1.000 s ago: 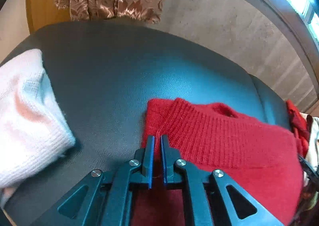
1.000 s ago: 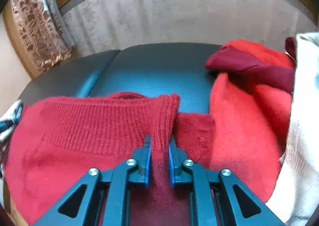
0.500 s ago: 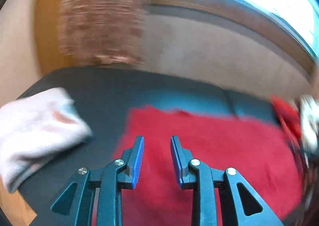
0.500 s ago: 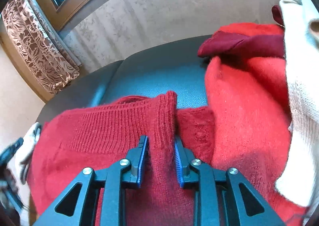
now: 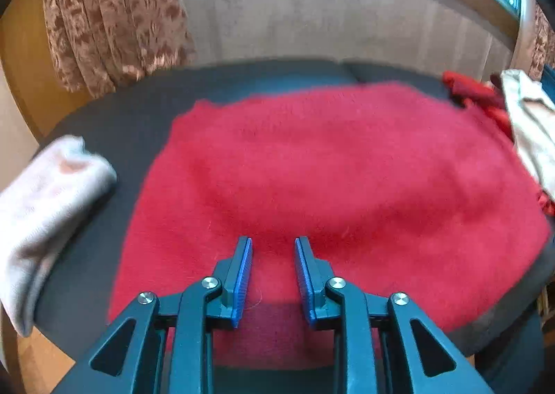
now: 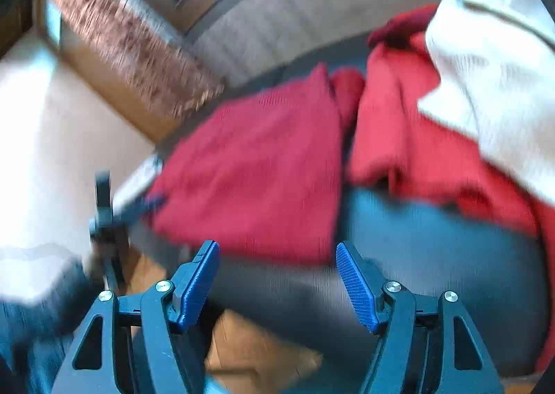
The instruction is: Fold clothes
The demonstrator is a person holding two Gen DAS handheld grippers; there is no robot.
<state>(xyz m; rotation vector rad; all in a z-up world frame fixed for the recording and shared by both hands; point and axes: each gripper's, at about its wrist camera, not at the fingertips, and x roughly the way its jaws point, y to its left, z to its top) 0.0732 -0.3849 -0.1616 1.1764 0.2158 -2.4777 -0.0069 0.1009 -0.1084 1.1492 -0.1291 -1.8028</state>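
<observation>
In the left wrist view the left gripper [image 5: 273, 248] hangs parted and empty over the near edge of the red sweater [image 5: 329, 178], which lies flat on the dark seat [image 5: 138, 109]. In the right wrist view the right gripper [image 6: 277, 255] gapes wide, holding nothing, near that sweater [image 6: 263, 172].
</observation>
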